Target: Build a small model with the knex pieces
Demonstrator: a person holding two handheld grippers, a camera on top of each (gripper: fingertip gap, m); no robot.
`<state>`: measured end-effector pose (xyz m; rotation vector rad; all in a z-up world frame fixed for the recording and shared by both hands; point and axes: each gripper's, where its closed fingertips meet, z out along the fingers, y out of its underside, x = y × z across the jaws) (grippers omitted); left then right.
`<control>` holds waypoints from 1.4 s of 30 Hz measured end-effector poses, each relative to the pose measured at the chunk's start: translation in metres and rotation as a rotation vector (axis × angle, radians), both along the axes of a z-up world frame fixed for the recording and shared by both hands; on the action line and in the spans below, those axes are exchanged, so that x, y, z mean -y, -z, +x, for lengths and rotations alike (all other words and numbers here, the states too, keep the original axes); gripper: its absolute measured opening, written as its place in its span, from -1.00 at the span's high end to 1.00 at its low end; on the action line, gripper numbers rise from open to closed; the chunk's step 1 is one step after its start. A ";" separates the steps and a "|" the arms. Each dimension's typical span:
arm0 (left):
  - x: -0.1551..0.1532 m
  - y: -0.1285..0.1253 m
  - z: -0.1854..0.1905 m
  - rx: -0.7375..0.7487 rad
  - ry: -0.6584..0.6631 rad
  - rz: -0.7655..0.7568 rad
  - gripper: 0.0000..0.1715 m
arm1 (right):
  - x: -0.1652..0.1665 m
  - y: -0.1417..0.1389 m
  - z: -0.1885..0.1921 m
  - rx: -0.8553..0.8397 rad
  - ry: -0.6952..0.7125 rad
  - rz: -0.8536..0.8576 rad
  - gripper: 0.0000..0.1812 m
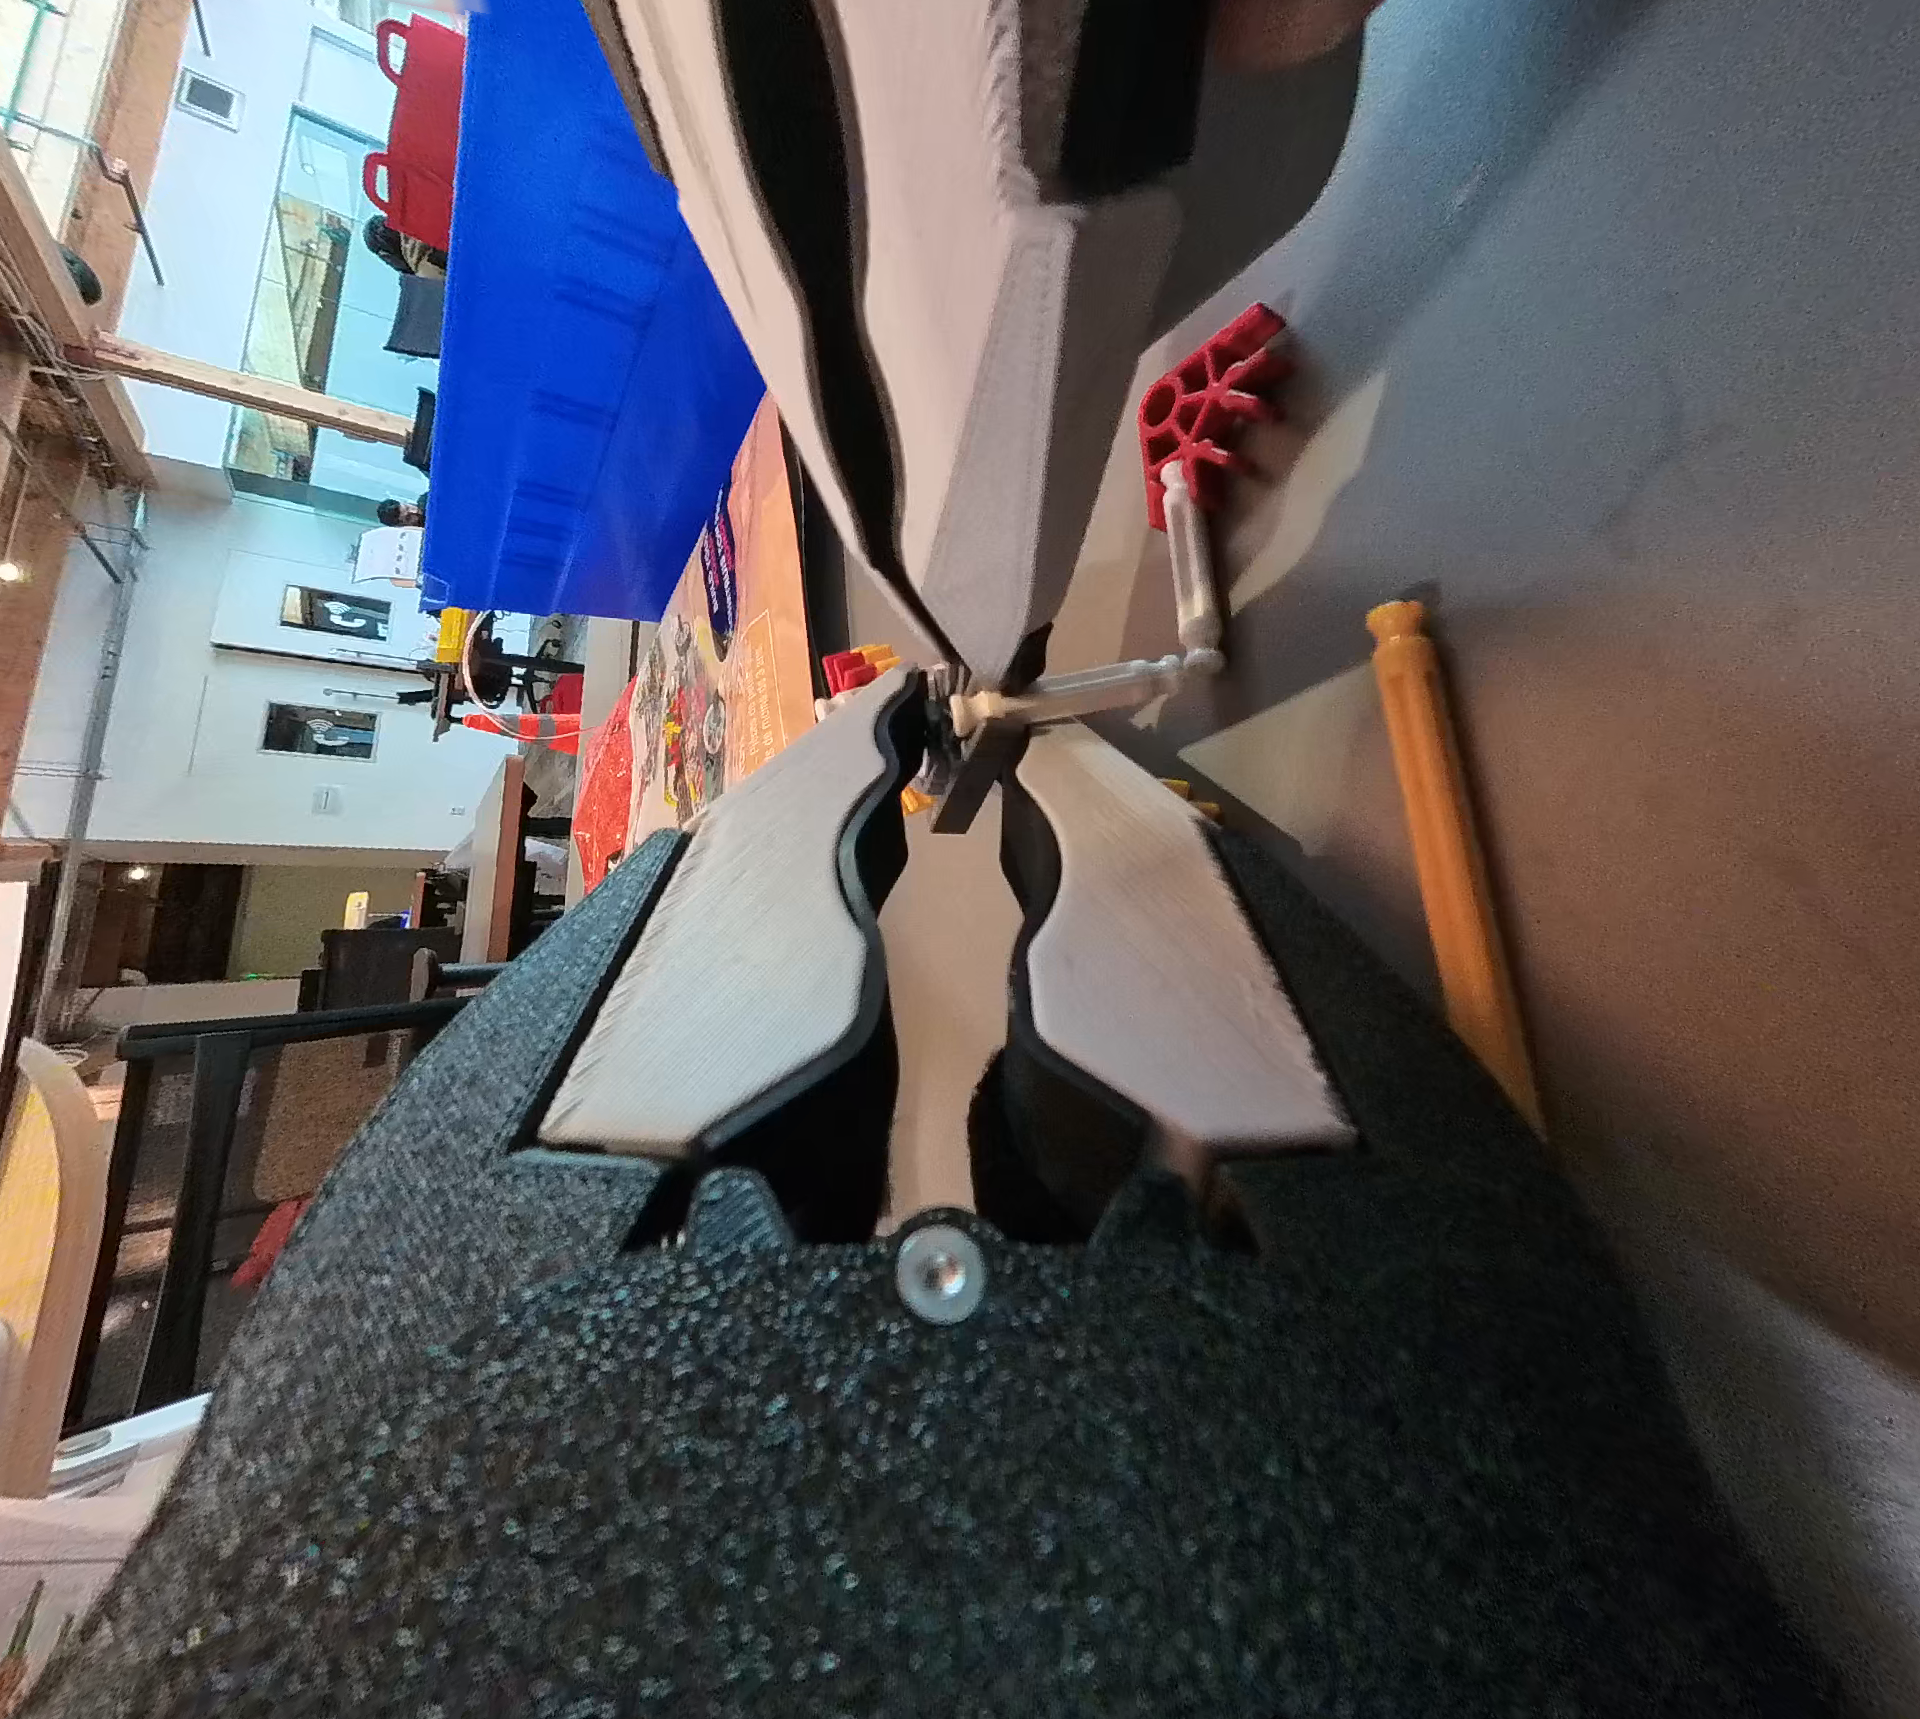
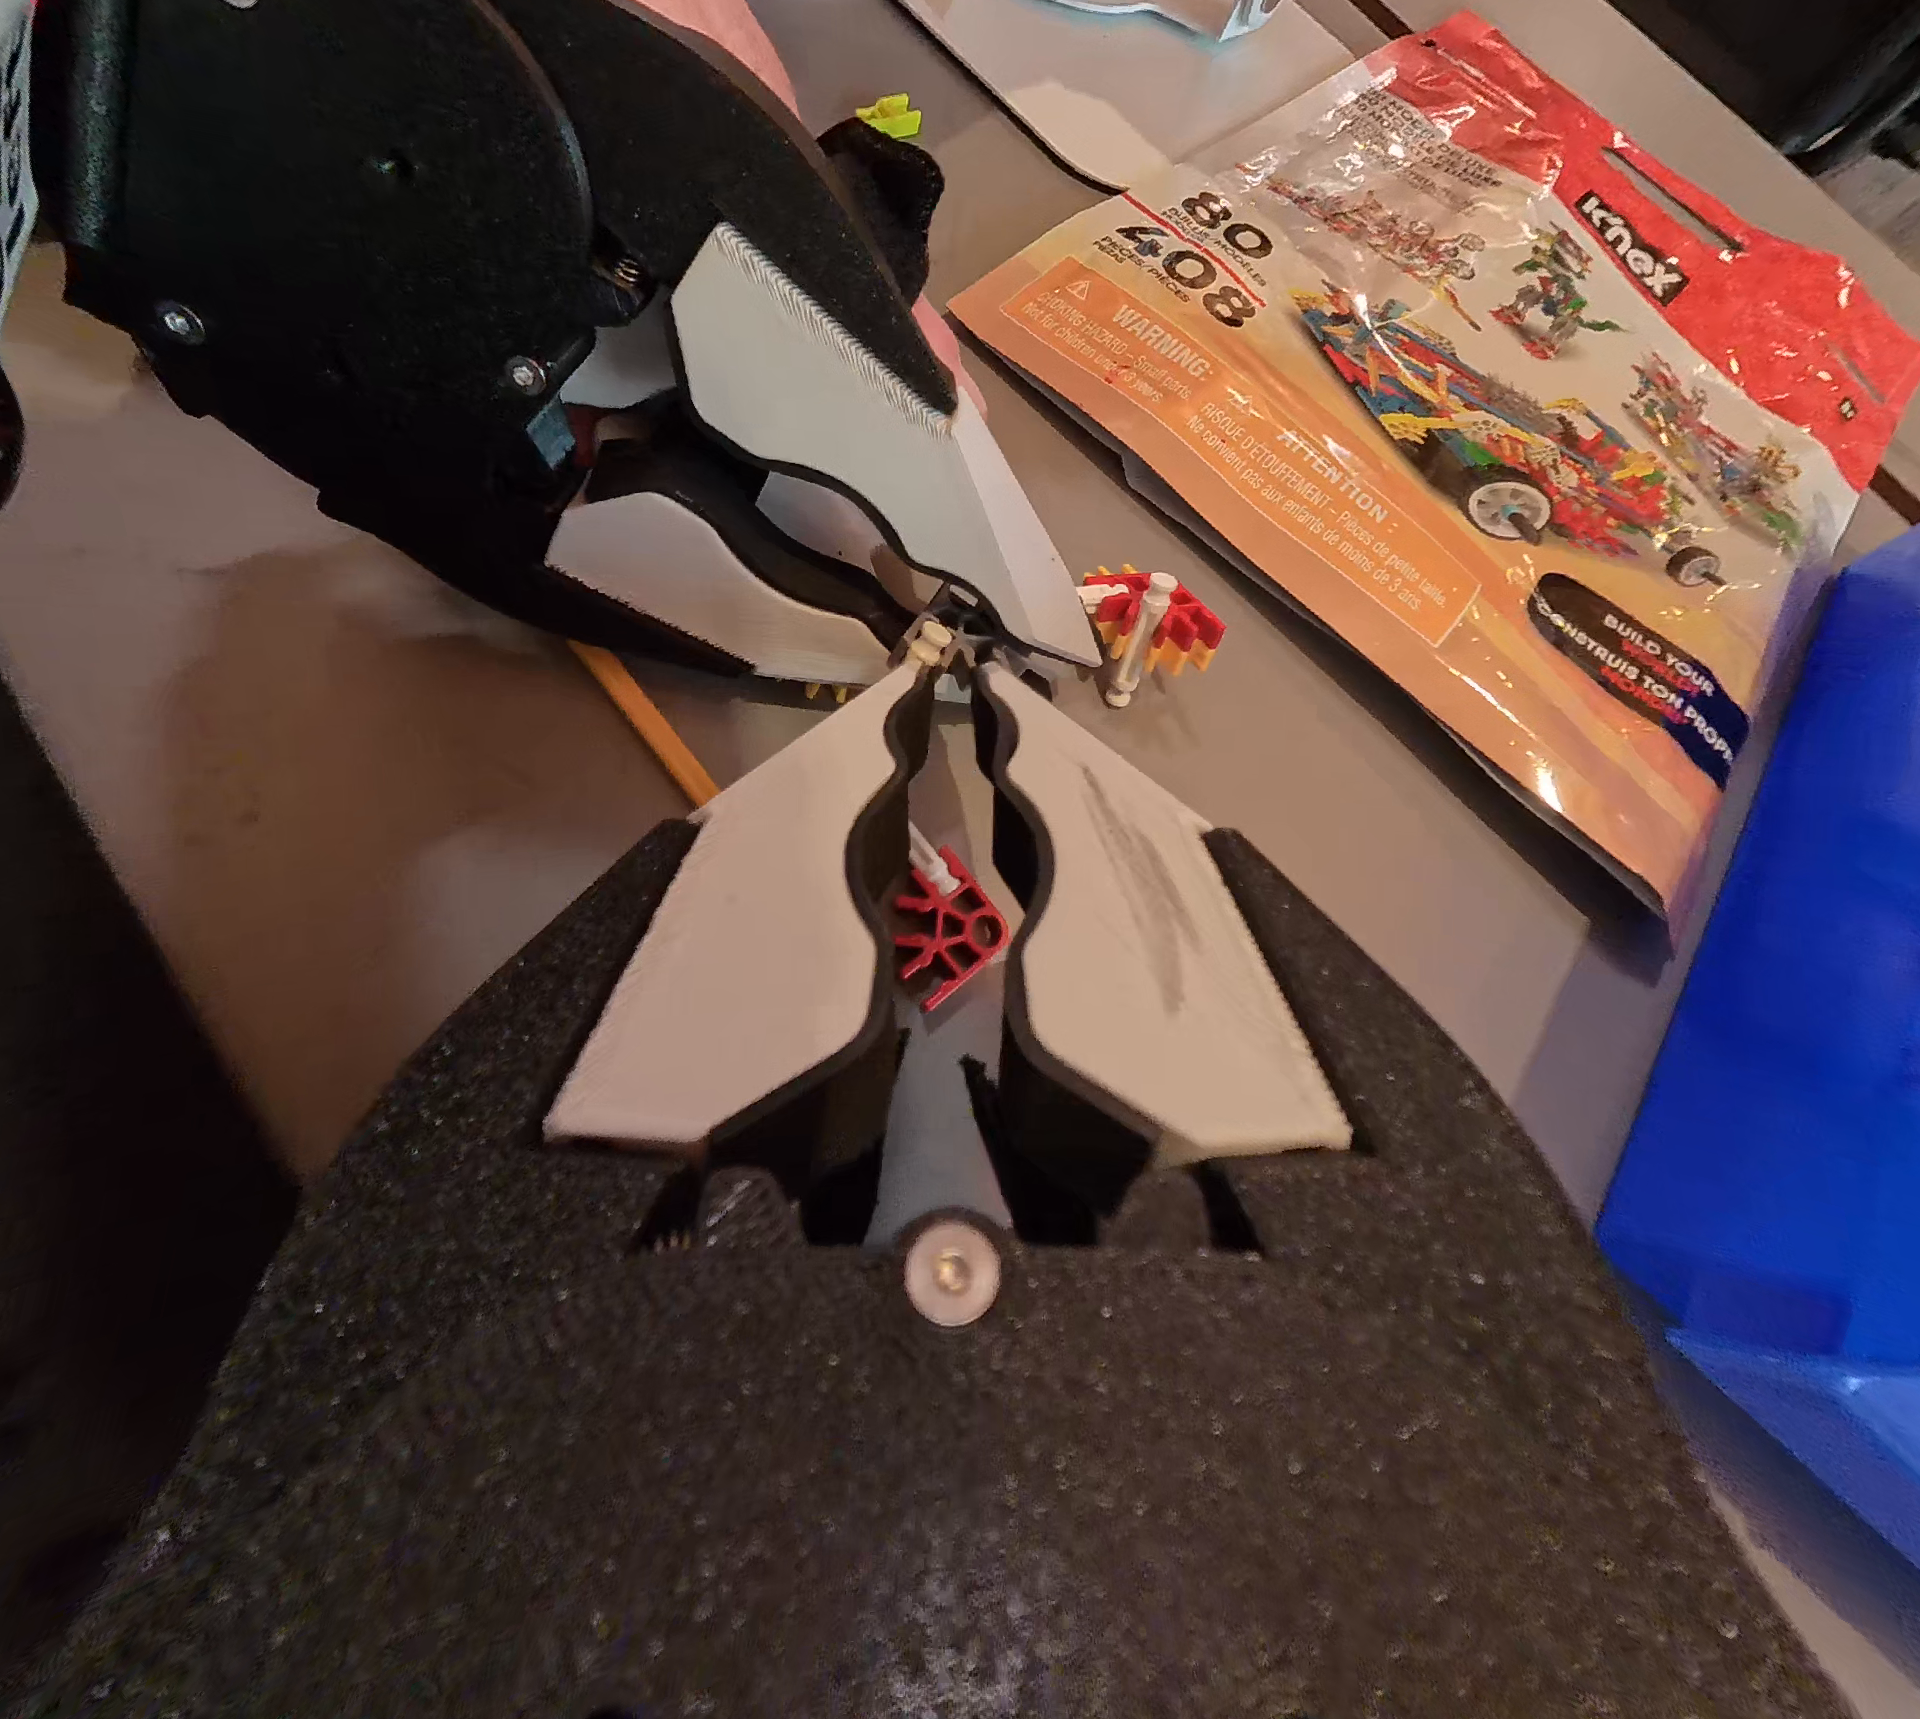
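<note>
left gripper (image 1: 961,713) pinching black connector (image 1: 971,786) | right gripper (image 2: 951,661) pinching white rod (image 1: 1091,690) | both meeting tip-to-tip above table (image 2: 312,734); holding rod straight likely matters

Left hand-held gripper (image 1: 961,713), frame centre: tips pinched on a small black connector (image 1: 971,781) fitted to a white rod (image 1: 1091,690). Rod runs right to a joint, a second white rod (image 1: 1190,547) rising to a red fan-shaped connector (image 1: 1210,417) lying on the grey worktop (image 1: 1662,526).

Right hand-held gripper (image 2: 940,682), centre: tips closed at the same black piece, meeting the left one. Orange rod (image 1: 1444,848) flat on worktop, right of centre.
</note>
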<state>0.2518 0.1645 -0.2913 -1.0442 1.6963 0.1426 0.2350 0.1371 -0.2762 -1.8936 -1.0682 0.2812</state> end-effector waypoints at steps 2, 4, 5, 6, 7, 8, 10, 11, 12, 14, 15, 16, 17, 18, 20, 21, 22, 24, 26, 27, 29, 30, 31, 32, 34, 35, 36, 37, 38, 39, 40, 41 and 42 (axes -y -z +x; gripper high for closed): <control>0.000 0.000 0.000 0.000 0.006 0.003 0.89 | -0.001 -0.001 0.002 -0.004 0.005 0.008 0.87; 0.001 -0.001 0.001 0.002 0.010 0.002 0.89 | 0.000 -0.002 0.002 -0.021 -0.007 0.003 0.85; 0.001 -0.001 0.001 0.000 0.011 0.010 0.90 | 0.001 -0.002 0.001 -0.025 -0.020 0.002 0.80; 0.001 -0.001 0.001 -0.001 0.012 0.013 0.90 | 0.002 -0.003 -0.001 -0.031 -0.033 0.001 0.79; 0.001 -0.001 0.001 0.001 0.013 0.009 0.90 | 0.003 -0.004 -0.003 -0.030 -0.042 0.005 0.80; 0.001 -0.001 0.001 0.003 0.014 0.006 0.90 | 0.003 -0.003 -0.003 -0.017 -0.044 0.008 0.81; 0.001 0.000 0.001 0.001 0.014 0.006 0.90 | 0.002 0.001 -0.002 0.003 -0.042 0.005 0.84; 0.001 0.000 0.001 0.002 0.015 0.006 0.90 | 0.002 0.001 -0.002 -0.006 -0.042 -0.005 0.84; 0.002 -0.001 0.001 0.005 0.016 0.001 0.90 | 0.002 0.001 -0.002 -0.013 -0.045 -0.010 0.84; 0.003 0.000 0.001 0.006 0.020 -0.006 0.90 | 0.003 0.001 -0.002 -0.015 -0.054 -0.014 0.84; 0.004 0.000 0.002 0.007 0.023 -0.007 0.90 | 0.003 0.001 -0.002 -0.018 -0.061 -0.021 0.84; 0.004 -0.001 0.002 0.009 0.025 -0.010 0.90 | 0.004 0.001 -0.001 -0.030 -0.068 -0.034 0.84; 0.005 -0.001 0.002 0.011 0.028 -0.011 0.90 | 0.005 0.000 -0.001 -0.044 -0.076 -0.047 0.84; 0.005 -0.001 0.002 0.010 0.029 -0.010 0.90 | 0.005 0.000 -0.001 -0.053 -0.080 -0.057 0.85; 0.006 0.000 0.002 0.009 0.032 -0.012 0.90 | 0.006 0.000 -0.001 -0.051 -0.087 -0.058 0.85; 0.006 0.000 0.002 0.009 0.034 -0.013 0.89 | 0.006 0.000 -0.001 -0.053 -0.090 -0.062 0.84; 0.007 0.000 0.003 0.011 0.038 -0.017 0.89 | 0.006 0.000 -0.001 -0.058 -0.095 -0.068 0.84; 0.009 0.000 0.003 0.017 0.046 -0.031 0.89 | 0.007 0.000 0.000 -0.063 -0.106 -0.074 0.86; 0.009 0.000 0.003 0.017 0.049 -0.036 0.89 | 0.008 0.000 0.000 -0.065 -0.111 -0.077 0.86; 0.010 0.001 0.003 0.020 0.051 -0.042 0.89 | 0.008 0.000 0.000 -0.063 -0.116 -0.075 0.86; 0.010 0.001 0.003 0.026 0.053 -0.062 0.89 | 0.008 0.000 0.000 -0.066 -0.120 -0.074 0.86; 0.011 0.001 0.003 0.026 0.055 -0.064 0.89 | 0.008 0.001 0.000 -0.067 -0.121 -0.075 0.86; 0.011 0.001 0.003 0.024 0.056 -0.062 0.89 | 0.008 0.001 0.000 -0.062 -0.123 -0.074 0.86; 0.011 0.002 0.003 0.023 0.056 -0.063 0.88 | 0.008 0.001 0.000 -0.055 -0.126 -0.068 0.86; 0.011 0.002 0.003 0.023 0.057 -0.069 0.88 | 0.008 0.002 0.000 -0.049 -0.128 -0.063 0.86; 0.011 0.002 0.003 0.024 0.056 -0.073 0.88 | 0.008 0.002 0.000 -0.045 -0.128 -0.058 0.86; 0.011 0.002 0.003 0.025 0.056 -0.076 0.88 | 0.008 0.002 0.000 -0.042 -0.128 -0.054 0.87; 0.011 0.002 0.003 0.025 0.056 -0.079 0.89 | 0.008 0.002 -0.001 -0.038 -0.128 -0.048 0.87; 0.011 0.003 0.003 0.025 0.054 -0.082 0.89 | 0.008 0.002 -0.001 -0.033 -0.130 -0.042 0.87; 0.011 0.003 0.003 0.026 0.050 -0.088 0.89 | 0.008 0.002 -0.001 -0.032 -0.129 -0.040 0.87; 0.011 0.003 0.003 0.027 0.047 -0.093 0.89 | 0.008 0.002 -0.001 -0.030 -0.127 -0.038 0.87; 0.010 0.003 0.003 0.027 0.045 -0.097 0.89 | 0.008 0.002 -0.001 -0.025 -0.125 -0.032 0.87; 0.010 0.003 0.002 0.025 0.042 -0.097 0.90 | 0.007 0.002 -0.001 -0.019 -0.123 -0.026 0.88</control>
